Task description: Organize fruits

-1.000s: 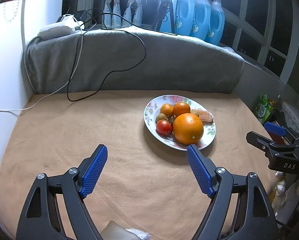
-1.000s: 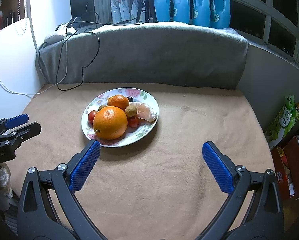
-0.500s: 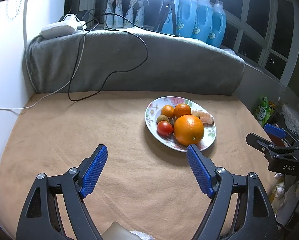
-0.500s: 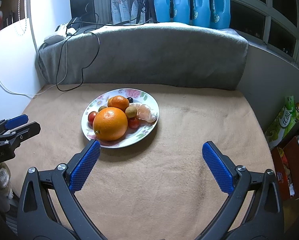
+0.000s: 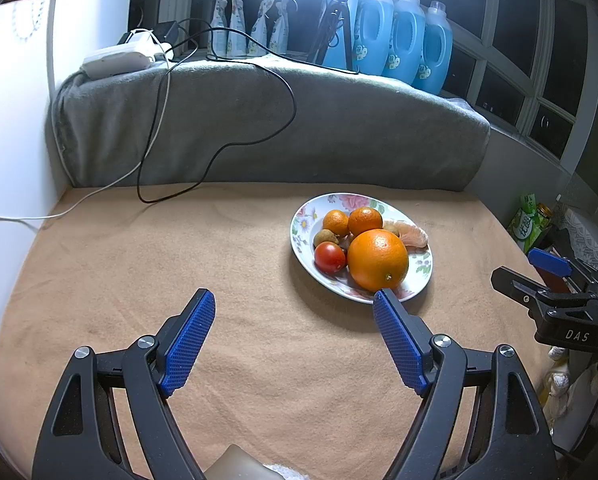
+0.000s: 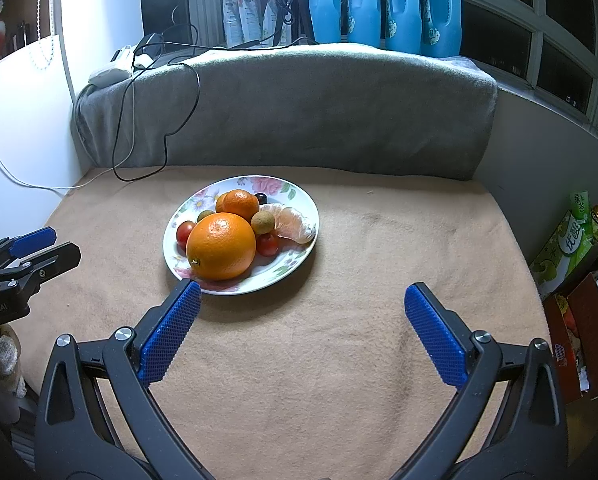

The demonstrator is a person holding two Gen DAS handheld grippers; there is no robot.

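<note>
A flowered plate (image 5: 301, 227) (image 6: 299, 196) on the tan cloth holds a large orange (image 5: 377, 259) (image 6: 221, 246), small mandarins (image 5: 365, 221) (image 6: 241, 204), cherry tomatoes (image 5: 329, 257) (image 6: 185, 232), longans (image 5: 324, 237) (image 6: 263, 224), a peeled mandarin (image 5: 409, 234) (image 6: 291, 222) and a dark grape (image 6: 262, 198). My left gripper (image 5: 295, 300) is open and empty, front-left of the plate. My right gripper (image 6: 301, 292) is open and empty, front-right of the plate. Each gripper shows at the edge of the other's view (image 5: 547, 280) (image 6: 31, 252).
A grey blanket-covered ledge (image 5: 259, 120) backs the table, with black and white cables (image 5: 219, 152) trailing onto the cloth. Blue detergent bottles (image 6: 383, 4) stand on the sill. A white wall (image 5: 3, 120) is left; boxes and drink cartons (image 6: 571, 240) sit at the right.
The left gripper has drawn back and up slightly, so the plate sits a little farther off. The right view is almost unchanged. Both grippers stay open.
</note>
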